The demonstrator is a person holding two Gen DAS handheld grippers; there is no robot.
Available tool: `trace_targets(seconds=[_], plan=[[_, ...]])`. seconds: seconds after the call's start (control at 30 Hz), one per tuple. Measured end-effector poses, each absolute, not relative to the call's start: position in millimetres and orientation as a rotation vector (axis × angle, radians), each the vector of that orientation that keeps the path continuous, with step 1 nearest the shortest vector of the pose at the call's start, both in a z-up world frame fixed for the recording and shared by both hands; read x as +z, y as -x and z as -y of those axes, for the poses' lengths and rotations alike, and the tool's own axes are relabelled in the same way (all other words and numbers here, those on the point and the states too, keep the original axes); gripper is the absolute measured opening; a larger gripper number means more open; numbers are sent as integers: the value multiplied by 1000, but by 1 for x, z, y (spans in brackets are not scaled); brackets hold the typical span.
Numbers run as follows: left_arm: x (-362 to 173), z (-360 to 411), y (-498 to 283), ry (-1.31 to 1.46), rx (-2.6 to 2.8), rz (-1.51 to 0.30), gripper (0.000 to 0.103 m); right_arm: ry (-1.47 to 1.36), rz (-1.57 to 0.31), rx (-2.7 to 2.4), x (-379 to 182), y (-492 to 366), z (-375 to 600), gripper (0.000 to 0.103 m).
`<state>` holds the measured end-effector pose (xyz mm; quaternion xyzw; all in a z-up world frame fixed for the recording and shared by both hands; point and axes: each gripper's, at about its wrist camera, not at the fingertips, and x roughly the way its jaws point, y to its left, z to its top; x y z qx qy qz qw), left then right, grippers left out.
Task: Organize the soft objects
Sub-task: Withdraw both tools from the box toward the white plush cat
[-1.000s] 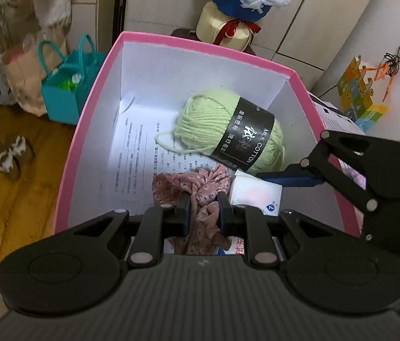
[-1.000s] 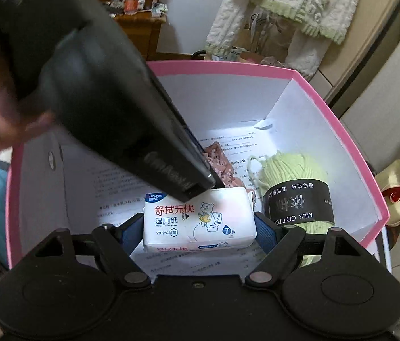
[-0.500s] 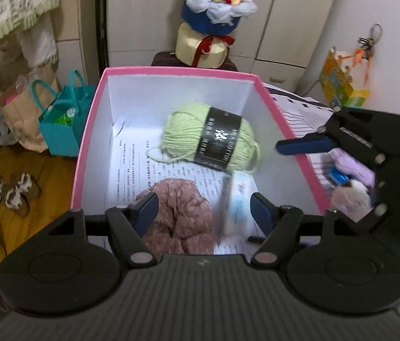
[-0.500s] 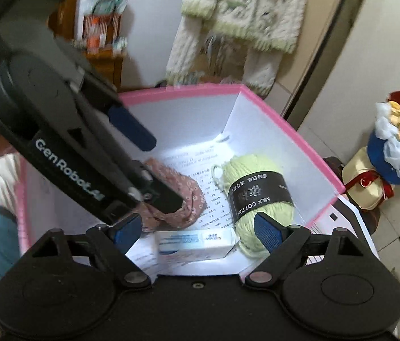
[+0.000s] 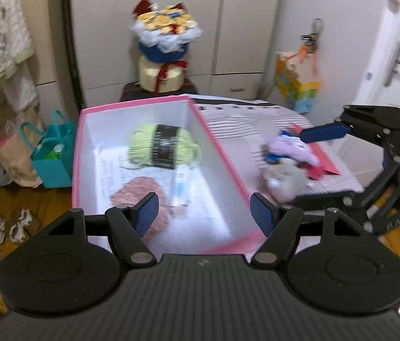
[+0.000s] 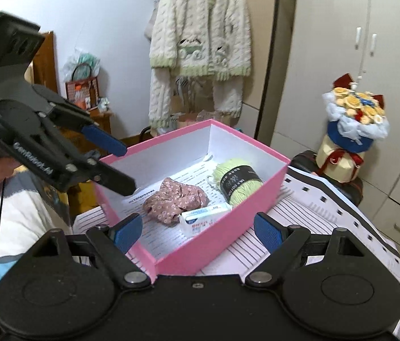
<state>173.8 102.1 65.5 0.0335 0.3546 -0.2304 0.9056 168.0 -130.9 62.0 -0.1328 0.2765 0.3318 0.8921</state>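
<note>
Both of your grippers hang above the pink box [image 6: 200, 251] with nothing between the pads: the left gripper [image 5: 203, 211] has its jaws parted wide after just opening, and the right gripper [image 6: 198, 231] stands wider still. Inside the box lie the floral fabric piece [image 6: 173, 201], the wet-wipes pack [image 6: 204, 217] on edge beside it, and the green yarn ball [image 6: 236, 180] at the far end. Judged from this, move next to the soft toys [image 5: 288, 162] heaped on the striped surface [image 5: 242, 130] beyond the box, keep the jaws wide, and close on the bulk, not a loose edge.
</note>
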Motion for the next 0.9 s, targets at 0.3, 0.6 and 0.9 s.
trace_targets(seconds=[0.3,0.6,0.9], plan=[[62,-57,-123,-164,-618,-729,71,224,-542,585,64,-124,189,89],[47,-10,-104,-232,-724,-762,71,147,-521,534,48,-93,239,90],[26,29,-116,-254,-749,-796,71,144,-496,491,16,-80,267,90]])
